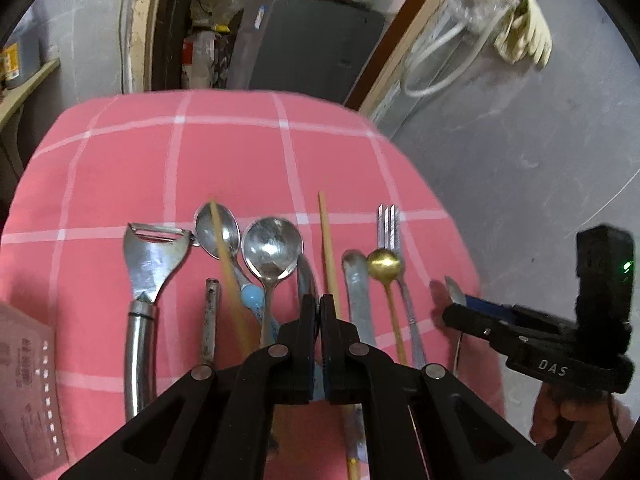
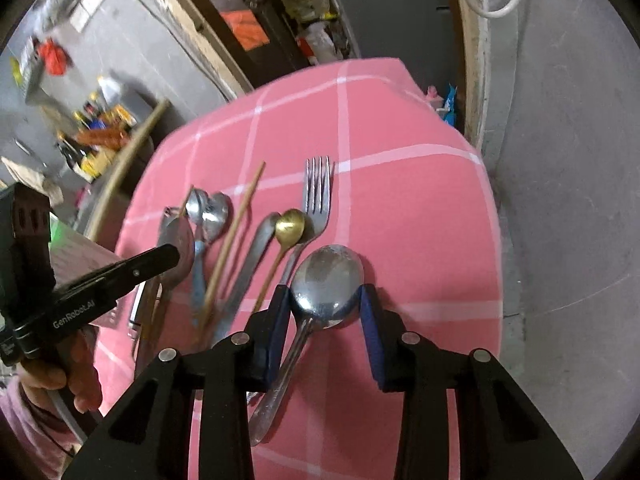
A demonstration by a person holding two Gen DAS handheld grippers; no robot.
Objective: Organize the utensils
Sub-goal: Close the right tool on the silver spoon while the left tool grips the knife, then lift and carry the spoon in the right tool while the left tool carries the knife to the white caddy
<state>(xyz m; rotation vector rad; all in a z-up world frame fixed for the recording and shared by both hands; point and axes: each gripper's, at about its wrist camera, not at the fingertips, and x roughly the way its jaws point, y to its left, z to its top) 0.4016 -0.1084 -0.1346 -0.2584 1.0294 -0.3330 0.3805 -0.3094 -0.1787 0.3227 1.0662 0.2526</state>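
You are working through the lining-up step: most of the utensils are already lying side by side on the pink cloth (image 1: 224,152), handles toward you. From your left they are running peeler (image 1: 150,264), 2 spoons (image 1: 272,248), a chopstick (image 1: 329,248), a gold spoon (image 2: 291,226) and a fork (image 2: 318,196).

Your left gripper (image 1: 317,308) is hovering over the middle of the row with its jaws pressed together and nothing between them. A second chopstick (image 1: 230,268) is lying slanted across the left spoon, so that part of the row is not looking tidy yet.

Your right gripper (image 2: 326,300) is standing partly spread, and the big spoon (image 2: 326,280) is sitting between its blue pads (image 2: 280,320), bowl forward, handle running back under the gripper. The left pad looks to be just beside the bowl, but I cannot tell whether either pad is actually pressing on it, or whether the spoon is resting on the cloth.

My read is that you are placing this spoon at the right end, just beside the fork. Next you are needing to leave it parallel to the fork, clear the pads without nudging the bowl, then straighten the slanted chopstick.
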